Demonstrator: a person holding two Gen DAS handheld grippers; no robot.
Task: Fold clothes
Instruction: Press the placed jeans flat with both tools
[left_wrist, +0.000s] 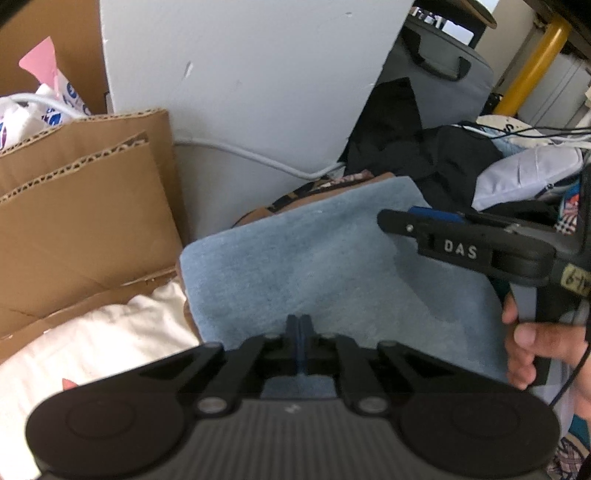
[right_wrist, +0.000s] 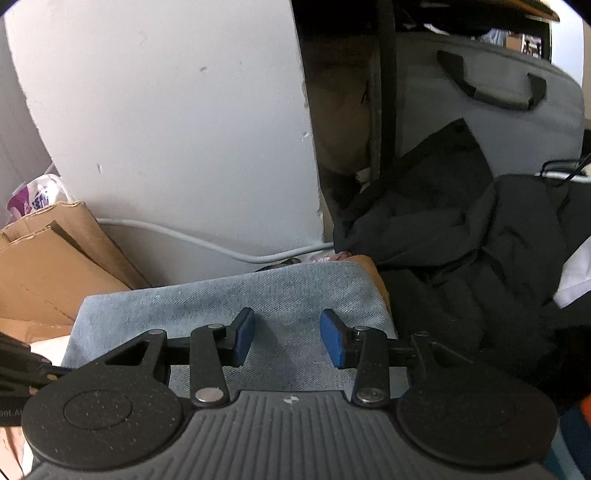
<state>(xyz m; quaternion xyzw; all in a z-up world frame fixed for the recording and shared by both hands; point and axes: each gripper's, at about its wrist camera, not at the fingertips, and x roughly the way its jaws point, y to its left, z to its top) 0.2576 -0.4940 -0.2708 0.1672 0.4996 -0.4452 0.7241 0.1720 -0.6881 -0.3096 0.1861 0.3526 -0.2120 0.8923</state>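
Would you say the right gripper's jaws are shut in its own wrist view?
No, the right gripper has its jaws spread apart, with the folded blue cloth showing between them.

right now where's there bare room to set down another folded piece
The flat top of the folded blue denim, between the cardboard on its left and the black clothes pile on its right. The cream cloth below the cardboard also looks free. The right side is crowded.
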